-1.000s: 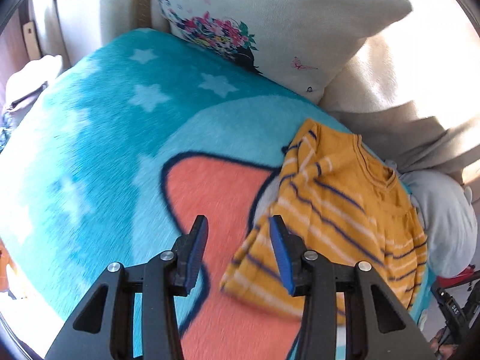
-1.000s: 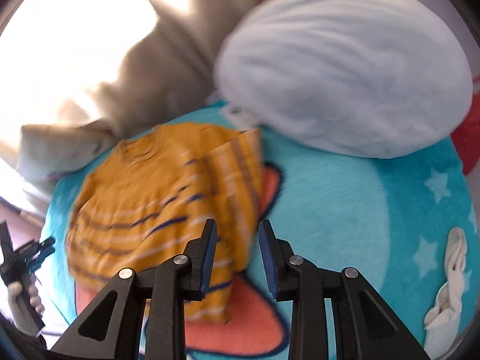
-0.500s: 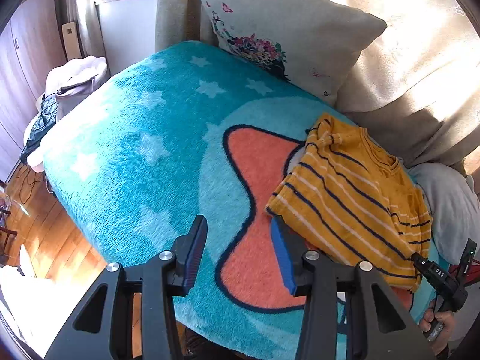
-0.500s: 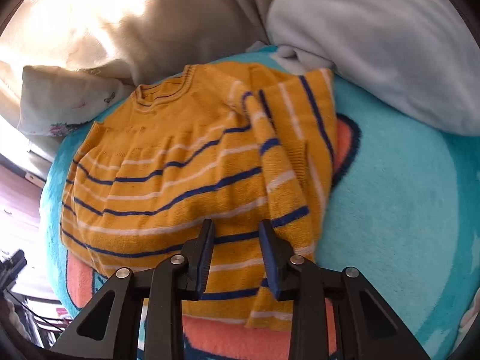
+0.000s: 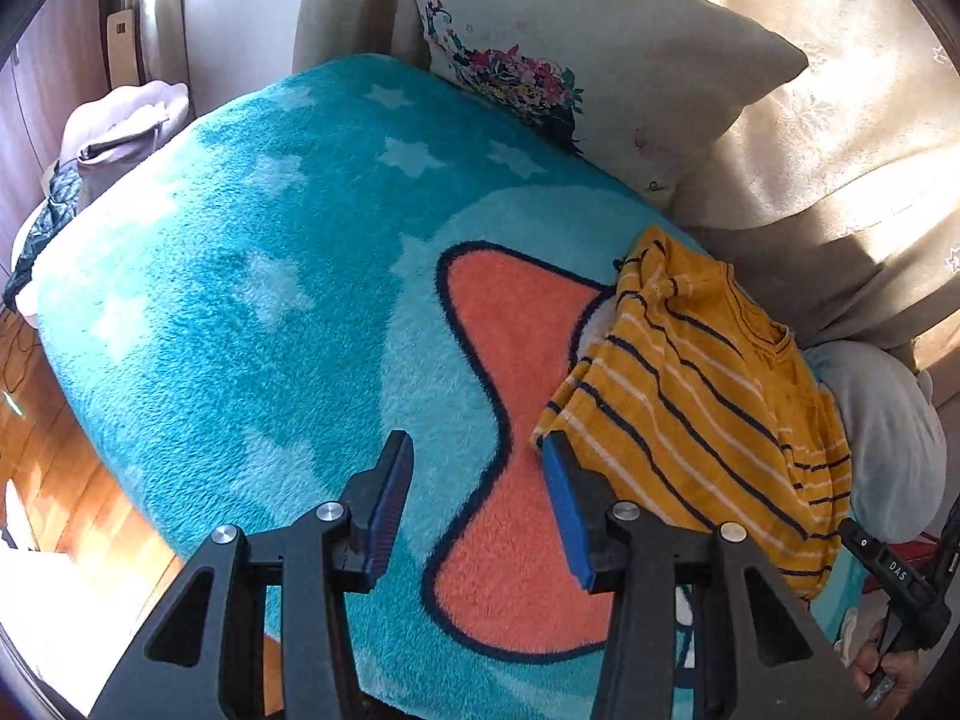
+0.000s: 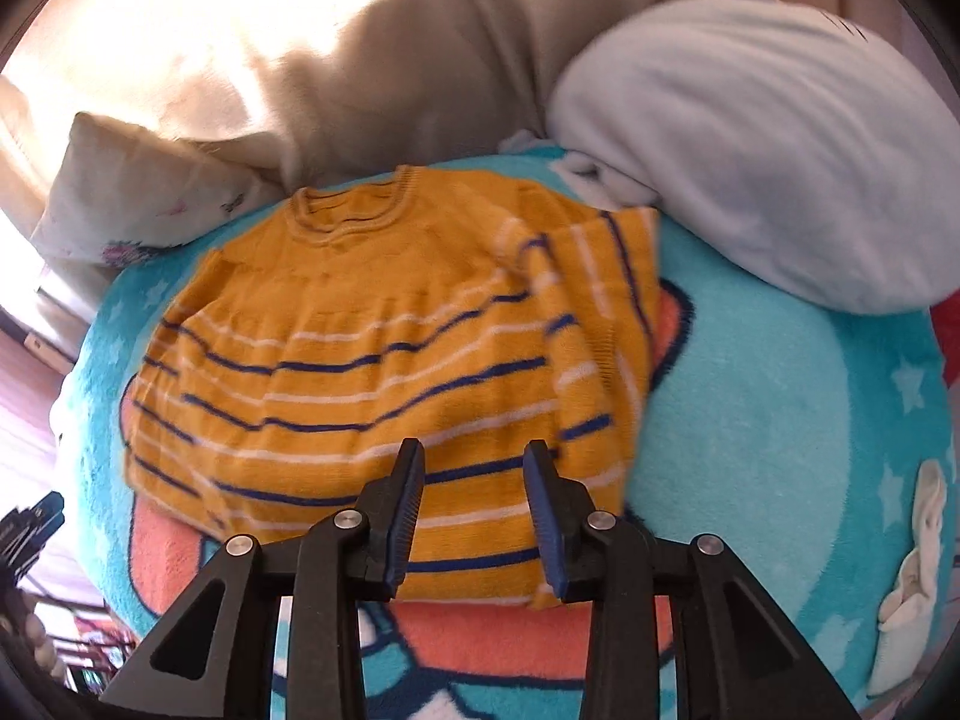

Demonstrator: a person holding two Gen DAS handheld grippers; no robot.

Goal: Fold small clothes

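A small yellow sweater with navy and white stripes lies on a teal blanket, neck toward the curtain. Its right sleeve is folded over the body. It also shows in the left wrist view, at the blanket's right side. My left gripper is open and empty, above the orange patch just left of the sweater's hem corner. My right gripper is open and empty, above the sweater's lower hem. The other gripper's tip shows at the left wrist view's lower right.
A floral pillow and beige curtain stand behind the blanket. A pale blue cushion lies right of the sweater. A white cloth item lies at the blanket's right. Clothes pile at far left; wooden floor lies below.
Both grippers have drawn back from the sweater, so more of the blanket and garment shows. The sweater lies flatter, sleeve folded over. Both stay open.
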